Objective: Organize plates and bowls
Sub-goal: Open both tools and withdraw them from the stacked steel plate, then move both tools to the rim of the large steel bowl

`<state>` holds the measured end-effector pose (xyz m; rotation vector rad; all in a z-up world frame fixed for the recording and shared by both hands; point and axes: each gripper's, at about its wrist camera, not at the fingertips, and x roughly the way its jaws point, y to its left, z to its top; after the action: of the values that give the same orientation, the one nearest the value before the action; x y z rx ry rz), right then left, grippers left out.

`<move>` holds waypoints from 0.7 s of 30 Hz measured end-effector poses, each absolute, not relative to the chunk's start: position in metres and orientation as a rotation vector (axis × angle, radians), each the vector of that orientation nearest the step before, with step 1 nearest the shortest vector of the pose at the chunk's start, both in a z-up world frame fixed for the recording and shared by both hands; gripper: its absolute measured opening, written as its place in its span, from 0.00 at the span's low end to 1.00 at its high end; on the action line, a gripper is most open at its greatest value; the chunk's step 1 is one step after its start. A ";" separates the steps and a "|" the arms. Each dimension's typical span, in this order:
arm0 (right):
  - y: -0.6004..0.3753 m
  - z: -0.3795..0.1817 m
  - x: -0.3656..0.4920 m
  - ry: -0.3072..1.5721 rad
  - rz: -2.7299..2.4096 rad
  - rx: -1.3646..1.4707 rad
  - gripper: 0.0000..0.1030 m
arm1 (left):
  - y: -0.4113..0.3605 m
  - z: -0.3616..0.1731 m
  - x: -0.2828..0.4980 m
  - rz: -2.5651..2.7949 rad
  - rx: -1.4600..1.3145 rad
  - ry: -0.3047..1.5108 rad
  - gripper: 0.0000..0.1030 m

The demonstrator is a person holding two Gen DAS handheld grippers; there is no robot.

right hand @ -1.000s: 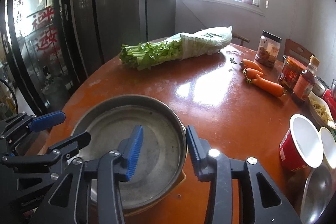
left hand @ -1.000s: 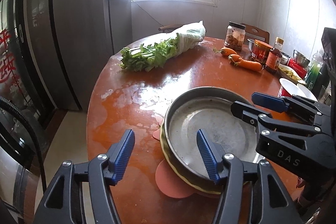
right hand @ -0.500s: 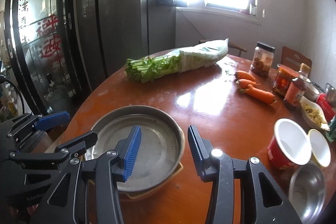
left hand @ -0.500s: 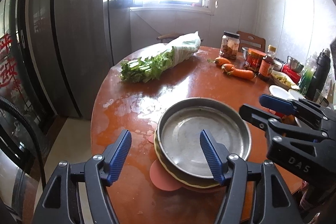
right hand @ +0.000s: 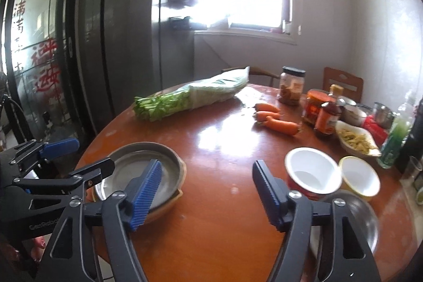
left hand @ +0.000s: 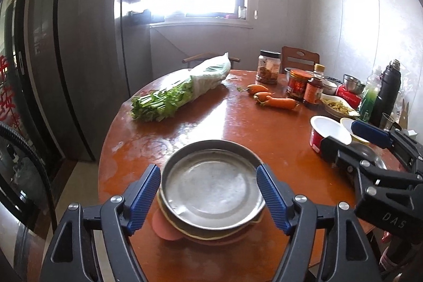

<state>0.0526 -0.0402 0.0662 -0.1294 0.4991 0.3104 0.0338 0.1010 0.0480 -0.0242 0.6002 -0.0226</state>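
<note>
Since the earlier frame we note both grippers backing away. Left gripper [left hand: 208, 198], spread wide and empty, brackets the metal plate [left hand: 211, 184]; right gripper [right hand: 206, 192], likewise released, points toward the cups [right hand: 312, 172].

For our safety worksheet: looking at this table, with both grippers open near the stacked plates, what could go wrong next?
1. The metal plate sits on a stack near the table edge; a nudge from the left gripper might push it off.
2. The right gripper, open, is close to the red cup lying on its side; swinging right could roll it.
</note>
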 end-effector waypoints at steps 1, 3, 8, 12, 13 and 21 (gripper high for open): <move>-0.044 0.067 0.051 0.497 0.307 -0.126 0.72 | 0.098 0.049 0.033 -0.025 -0.022 0.599 0.73; -0.052 0.070 0.047 0.484 0.297 -0.116 0.72 | 0.093 0.050 0.031 -0.029 -0.018 0.597 0.75; -0.070 0.075 0.039 0.467 0.250 -0.111 0.75 | 0.076 0.053 0.030 -0.042 0.001 0.591 0.77; -0.082 0.077 0.033 0.452 0.216 -0.110 0.77 | 0.065 0.056 0.028 -0.056 0.009 0.585 0.78; -0.086 0.077 0.033 0.448 0.206 -0.109 0.77 | 0.062 0.057 0.029 -0.058 0.012 0.586 0.78; -0.125 0.080 0.025 0.436 0.127 -0.061 0.78 | 0.036 0.064 0.028 -0.087 0.031 0.584 0.81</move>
<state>0.0255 -0.1246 0.0804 -0.0606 0.4360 0.1274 0.0281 0.0362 0.0639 0.0309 0.5845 -0.0866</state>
